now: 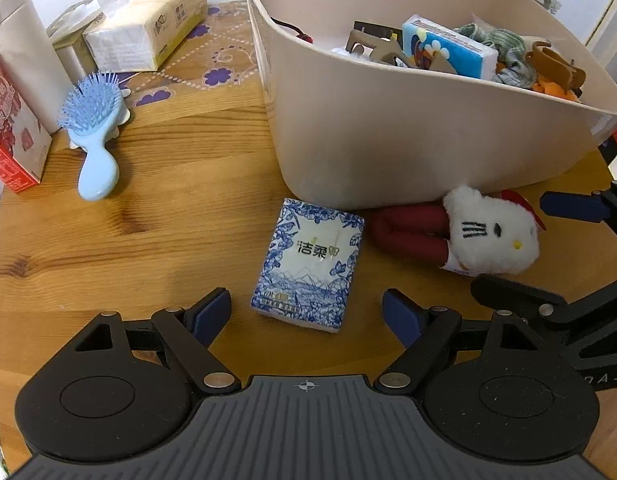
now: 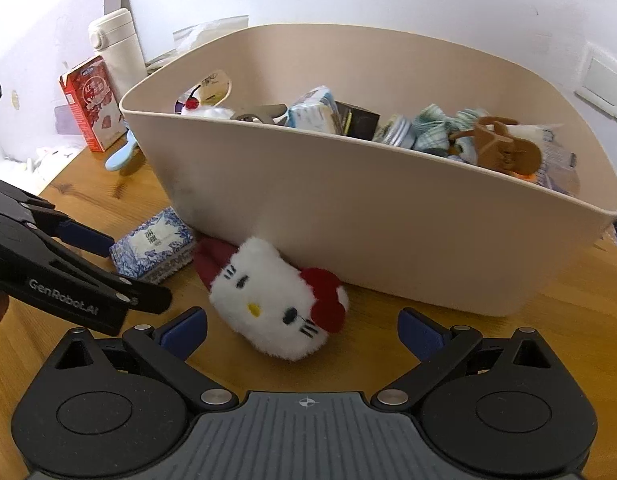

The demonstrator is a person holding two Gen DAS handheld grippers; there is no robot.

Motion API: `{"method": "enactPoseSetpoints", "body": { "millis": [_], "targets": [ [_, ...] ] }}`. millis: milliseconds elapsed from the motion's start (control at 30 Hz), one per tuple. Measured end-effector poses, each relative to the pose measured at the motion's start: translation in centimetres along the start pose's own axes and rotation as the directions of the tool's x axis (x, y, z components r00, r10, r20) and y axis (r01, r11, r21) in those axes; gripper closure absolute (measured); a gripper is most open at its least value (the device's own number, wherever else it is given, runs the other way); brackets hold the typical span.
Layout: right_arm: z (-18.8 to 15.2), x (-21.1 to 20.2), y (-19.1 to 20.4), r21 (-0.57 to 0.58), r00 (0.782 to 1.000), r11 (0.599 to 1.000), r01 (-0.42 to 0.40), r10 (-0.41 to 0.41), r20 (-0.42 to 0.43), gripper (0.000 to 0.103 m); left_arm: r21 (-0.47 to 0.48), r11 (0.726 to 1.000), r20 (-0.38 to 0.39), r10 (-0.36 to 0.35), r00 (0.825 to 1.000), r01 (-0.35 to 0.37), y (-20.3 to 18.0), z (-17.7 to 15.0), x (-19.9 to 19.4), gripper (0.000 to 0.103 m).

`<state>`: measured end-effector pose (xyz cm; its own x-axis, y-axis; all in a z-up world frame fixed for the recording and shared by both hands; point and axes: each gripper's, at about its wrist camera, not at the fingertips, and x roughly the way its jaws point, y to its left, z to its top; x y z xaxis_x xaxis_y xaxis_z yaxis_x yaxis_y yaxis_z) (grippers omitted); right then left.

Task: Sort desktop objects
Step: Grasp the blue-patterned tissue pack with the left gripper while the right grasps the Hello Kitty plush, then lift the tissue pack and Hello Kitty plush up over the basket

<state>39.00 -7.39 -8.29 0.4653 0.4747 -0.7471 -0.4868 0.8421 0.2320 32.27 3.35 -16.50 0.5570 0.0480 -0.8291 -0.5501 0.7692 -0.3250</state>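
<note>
**Left wrist: tissue pack lined up, plush next door**

Left gripper (image 1: 306,314) low over the wooden desk (image 1: 128,232), jaws spread wide, just short of the blue-and-white floral pocket tissue pack (image 1: 308,264). Pack flat, near the beige plastic bin (image 1: 388,140), beside the white plush cat doll with red bow (image 2: 276,304). Right gripper (image 2: 302,330) likewise spread, facing the doll. Best squared to the pack's long sides, pinched mid-body, lifted clear of the rim
</note>
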Motion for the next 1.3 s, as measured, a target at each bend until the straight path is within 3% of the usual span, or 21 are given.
{"method": "enactPoseSetpoints", "body": {
  "millis": [133,300,467,600,1300],
  "targets": [
    [0.2,0.5,0.2,-0.022,1.000,1.000,-0.011,0.011,0.014,0.002,0.005,1.000,0.026,0.009,1.000,-0.009,-0.3,0.1,0.2,0.019],
    [0.3,0.9,0.4,-0.037,0.999,0.999,-0.037,0.038,0.015,0.016,0.026,1.000,0.051,0.017,0.999,-0.018,-0.5,-0.1,0.4,0.020],
    [0.3,0.8,0.1,-0.022,0.998,0.998,-0.058,0.059,0.020,0.037,0.065,0.998,0.086,0.021,0.996,-0.026,-0.6,-0.4,0.2,0.038],
    [0.1,0.5,0.2,-0.023,0.998,0.998,-0.057,0.057,0.021,0.042,0.074,0.997,0.089,0.016,0.996,-0.022,-0.7,-0.4,0.0,0.052],
    [-1.7,-3.0,-0.4,-0.060,0.999,0.998,-0.036,0.038,0.030,0.046,0.092,0.996,0.094,0.012,0.995,-0.021,-1.7,-3.1,-2.8,0.056]
  ]
}}
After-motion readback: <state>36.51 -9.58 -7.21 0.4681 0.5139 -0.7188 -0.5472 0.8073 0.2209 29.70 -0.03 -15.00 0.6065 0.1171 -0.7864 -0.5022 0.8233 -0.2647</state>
